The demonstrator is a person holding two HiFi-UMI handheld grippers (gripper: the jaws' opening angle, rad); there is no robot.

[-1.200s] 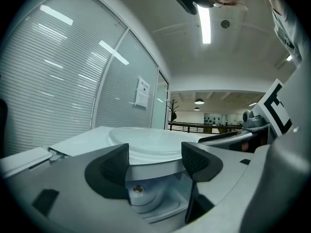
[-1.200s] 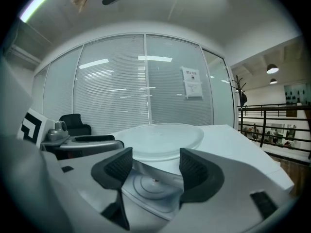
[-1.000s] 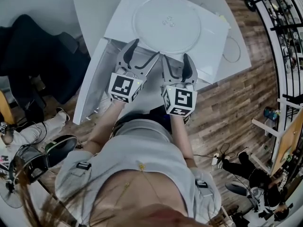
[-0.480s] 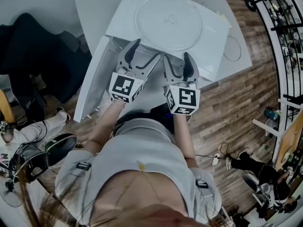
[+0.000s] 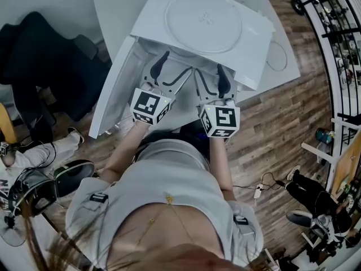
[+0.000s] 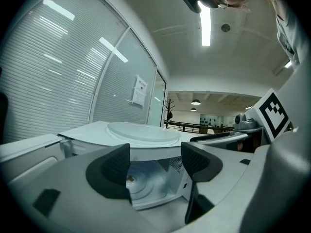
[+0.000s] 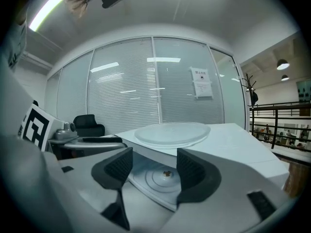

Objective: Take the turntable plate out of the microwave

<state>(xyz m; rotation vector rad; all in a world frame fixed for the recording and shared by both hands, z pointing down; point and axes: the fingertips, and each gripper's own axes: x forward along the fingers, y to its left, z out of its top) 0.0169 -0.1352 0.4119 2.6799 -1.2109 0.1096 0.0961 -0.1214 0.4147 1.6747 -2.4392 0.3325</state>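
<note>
Head view showed the turntable plate (image 5: 204,20) lying mid-top on the microwave (image 5: 255,49), already out. Left gripper (image 5: 172,68) and right gripper (image 5: 210,78) hung before its open front, jaws apart, empty; next, probably shutting the door (image 5: 110,100).

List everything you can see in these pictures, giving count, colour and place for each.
microwave: one, white, on the table, door open
turntable plate: one, clear glass, lying on top of the microwave
drive hub: one, brownish, middle of the cavity floor
table: one, white, under the microwave
chair: one, black, by the glass wall
notice: one, white, on the glass wall
left gripper: one, grey with black pads, open, empty, facing the cavity
right gripper: one, grey with black pads, open, empty, facing the cavity
</note>
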